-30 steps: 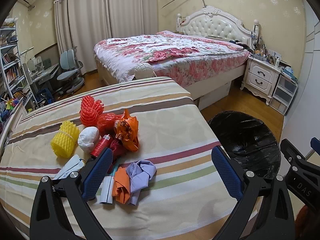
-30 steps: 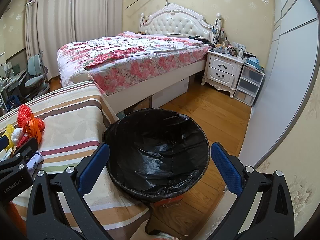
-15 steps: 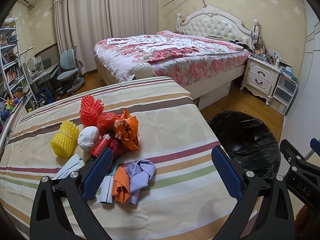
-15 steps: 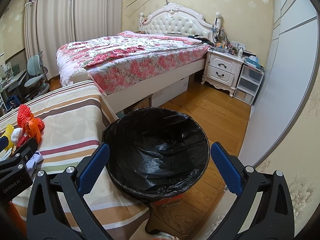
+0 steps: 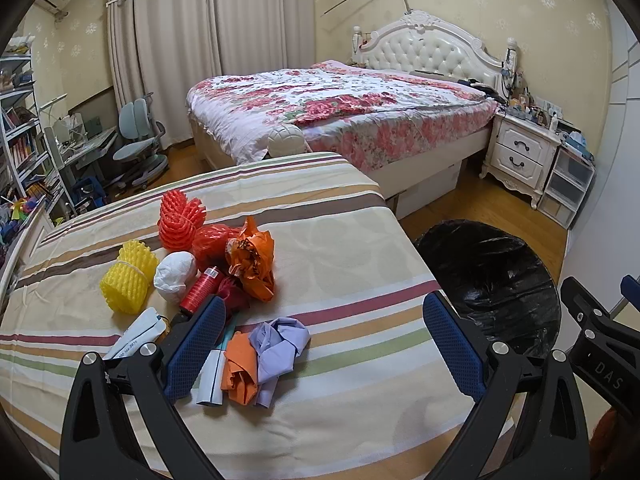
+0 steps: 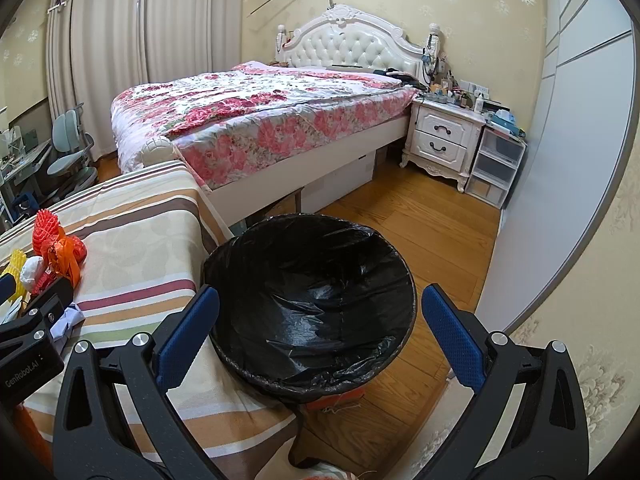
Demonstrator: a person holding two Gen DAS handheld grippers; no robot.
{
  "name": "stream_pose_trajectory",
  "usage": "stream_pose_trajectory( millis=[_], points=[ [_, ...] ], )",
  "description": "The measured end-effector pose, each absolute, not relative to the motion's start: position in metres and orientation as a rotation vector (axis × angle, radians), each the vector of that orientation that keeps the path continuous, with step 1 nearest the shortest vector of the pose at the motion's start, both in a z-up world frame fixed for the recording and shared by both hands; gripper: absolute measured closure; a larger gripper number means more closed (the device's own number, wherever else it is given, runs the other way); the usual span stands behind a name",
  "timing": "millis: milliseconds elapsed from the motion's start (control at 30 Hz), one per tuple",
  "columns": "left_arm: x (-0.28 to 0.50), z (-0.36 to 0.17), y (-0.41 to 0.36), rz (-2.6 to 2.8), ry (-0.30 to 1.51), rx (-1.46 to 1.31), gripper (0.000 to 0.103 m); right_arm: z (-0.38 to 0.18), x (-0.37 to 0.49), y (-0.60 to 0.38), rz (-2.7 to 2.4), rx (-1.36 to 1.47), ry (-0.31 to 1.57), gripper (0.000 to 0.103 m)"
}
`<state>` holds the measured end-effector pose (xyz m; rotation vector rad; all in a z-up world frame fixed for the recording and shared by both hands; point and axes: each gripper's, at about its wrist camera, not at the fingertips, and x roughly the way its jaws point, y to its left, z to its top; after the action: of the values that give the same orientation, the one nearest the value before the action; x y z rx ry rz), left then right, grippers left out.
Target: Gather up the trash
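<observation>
Left wrist view shows the left gripper (image 5: pixel 322 350) spread wide and empty over the striped table (image 5: pixel 360 248), with a crumpled orange and lilac paper wad (image 5: pixel 266 354) lying just beyond its left finger. Farther on sit a red cylinder (image 5: pixel 201 288), a white ball of paper (image 5: pixel 175 276), a yellow foam net (image 5: pixel 128 278), an orange plastic bag (image 5: pixel 252 260) and a red foam net (image 5: pixel 180 220), all on the cloth. The right gripper (image 6: pixel 318 336) likewise hangs open and empty, framing the black-lined bin (image 6: pixel 312 304) that stands on the floor beside the table edge and looks empty. Collecting seems not yet begun; the next move calls for lowering the left gripper onto the nearest wad and closing.
</observation>
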<state>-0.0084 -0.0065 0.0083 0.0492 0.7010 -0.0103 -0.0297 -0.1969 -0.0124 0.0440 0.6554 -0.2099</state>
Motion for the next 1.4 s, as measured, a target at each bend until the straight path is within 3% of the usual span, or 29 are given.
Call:
stream_pose_trajectory(
  millis=[1400],
  points=[
    [-0.013, 0.005, -0.018, -0.034, 0.707, 0.062, 0.007, -0.020, -0.036, -0.199, -0.205, 0.047, 0.672, 0.004]
  ],
)
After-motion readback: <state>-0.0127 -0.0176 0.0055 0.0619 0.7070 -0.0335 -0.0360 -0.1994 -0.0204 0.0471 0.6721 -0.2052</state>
